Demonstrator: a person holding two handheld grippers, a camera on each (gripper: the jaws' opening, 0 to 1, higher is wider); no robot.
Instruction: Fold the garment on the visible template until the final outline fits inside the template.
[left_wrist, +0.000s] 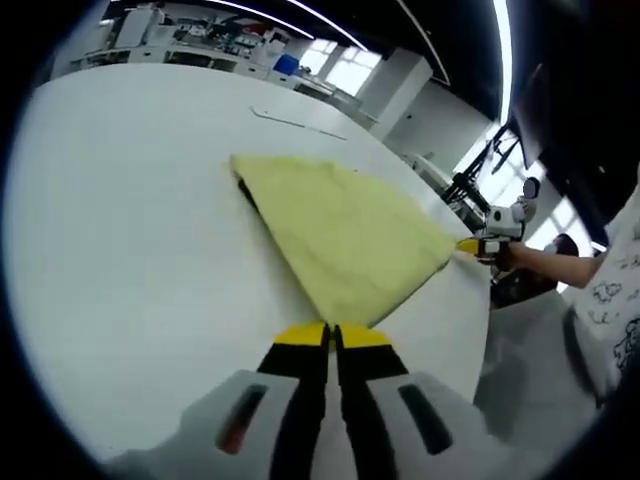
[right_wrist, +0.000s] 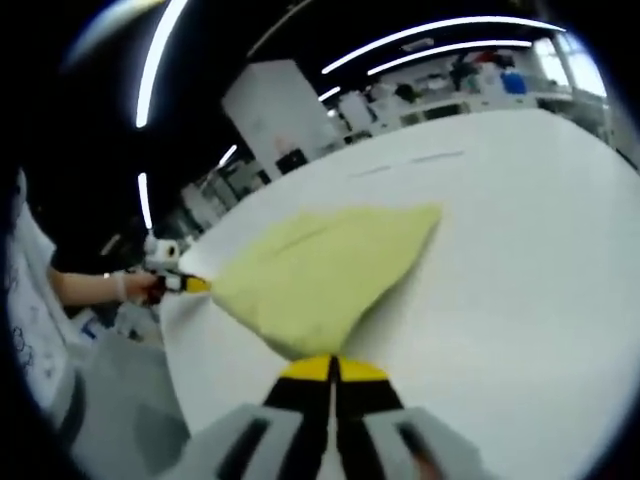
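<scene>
Left gripper view: my left gripper (left_wrist: 333, 335) has its yellow-tipped black jaws pressed together on the near edge of the pale yellow fabric garment (left_wrist: 345, 235); the cloth is pinched between the tips with no gap showing; the garment lies folded into a rough triangle on the white round table (left_wrist: 130, 250), one corner pointing away from me, a dark strip showing under its far left edge; at the garment's right corner I see my right gripper (left_wrist: 470, 246), its yellow tip touching the cloth, a hand (left_wrist: 510, 256) behind it.

Right gripper view: my right gripper (right_wrist: 331, 370) also has its jaws together, clamped on the nearest corner of the pale yellow garment (right_wrist: 320, 270); the cloth spreads away from the tips and narrows to a far corner at the right; the left gripper (right_wrist: 190, 284) meets the garment's left corner, yellow tip against the fabric, held by a hand (right_wrist: 140, 287) with a bare forearm.

Faint thin lines (left_wrist: 295, 122) mark the tabletop beyond the garment; I cannot tell what they outline.

Shelves and benches (right_wrist: 440, 85) stand far behind the table, under long ceiling lights (right_wrist: 440, 45).
</scene>
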